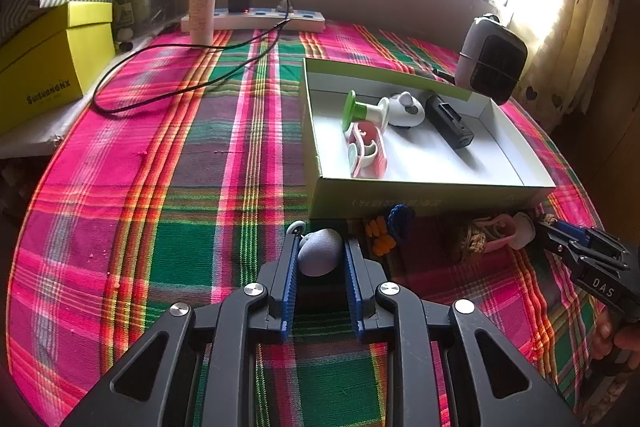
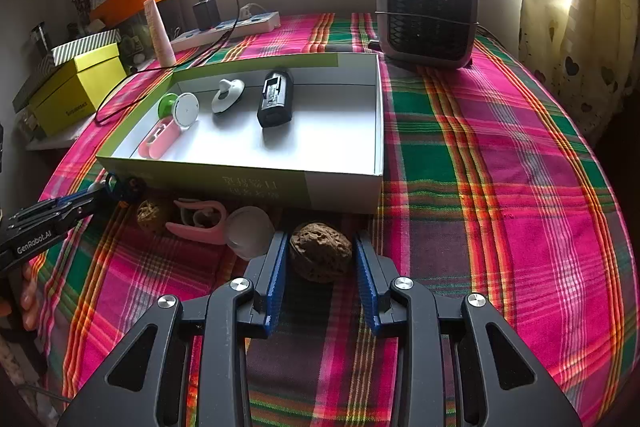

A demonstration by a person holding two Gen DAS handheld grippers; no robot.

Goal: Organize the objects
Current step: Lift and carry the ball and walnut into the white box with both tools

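A: Walnut [image 2: 321, 257] sits between the fingers of the right gripper [image 2: 320, 267], on the plaid desk [image 2: 500, 187] just in front of the box's near wall. Blue pads look pressed to both flanks; I read it as pinched, not yet lifted.

B: Left side?

A: Left gripper [image 1: 320, 259], fingers nearly together, pinching a small pale lilac egg-shaped thing [image 1: 320, 251], also low on the cloth. A small ring or wheel pokes out at its 11 o'clock; can't tell what it is.

B: Outward from there?

A: From the walnut: frosted round cap [image 2: 250, 231] at 9 o'clock touching the left finger, then a pink clip [image 2: 198, 223], then a second walnut [image 2: 150, 215]. Open box [image 2: 340, 187] at 12 o'clock. Inside it: black battery-like block [image 2: 275, 99], white-grey mouse-shaped piece [image 2: 227, 95], green-and-white spool [image 2: 180, 109], pink case [image 2: 160, 139]. Fan heater [image 2: 428, 13] beyond at 1 o'clock.

B: Doing it well?

A: My judgement: walnut is hard, ridged and round, so it may roll out of the pads. Grip across the widest part and lift straight up before moving. Clear the box's near wall fully, then set it in the bare white floor at the box's right end, away from the block. Watch the frosted cap; it may get dragged along. Keep the two grippers from crossing over the box.
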